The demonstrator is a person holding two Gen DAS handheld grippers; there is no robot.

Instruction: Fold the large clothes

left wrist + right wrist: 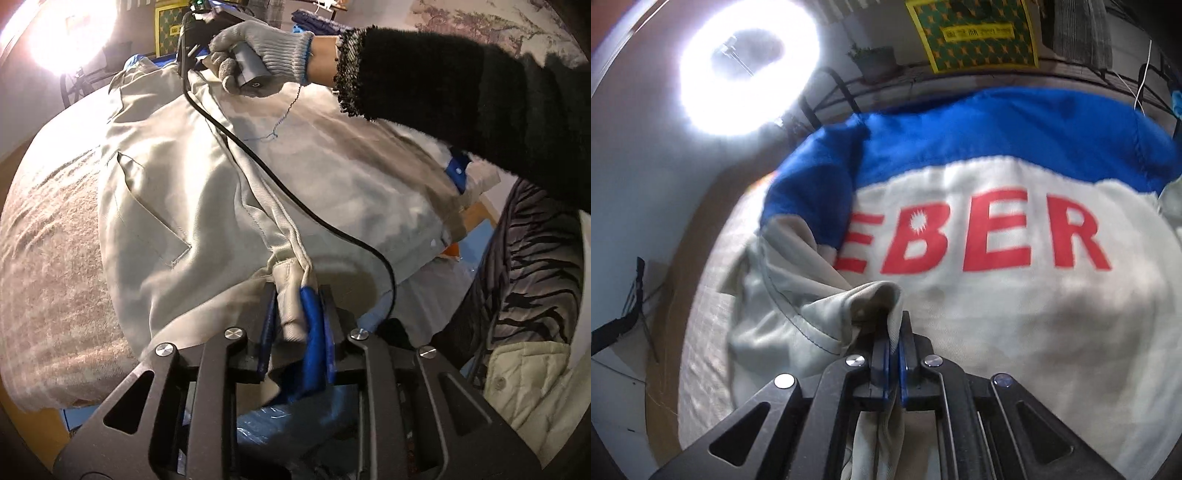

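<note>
One pale grey work jacket (177,192) with a blue yoke and four visible red letters "EBER" (975,236) lies spread over a beige textured cover (48,258). Two black two-finger grippers are in use: the left gripper (301,317) is clamped on a bunched grey-and-blue edge of the jacket at its near end, and the right gripper (894,354), jaws pressed together, pinches one fold of grey cloth drawn up from the jacket's left portion. One hand in a grey knit glove (258,55), with a black fuzzy sleeve (461,92), grips the right tool's handle above the far end. One black cable (295,199) trails across the cloth; one ring lamp (750,66) glows beyond
</note>
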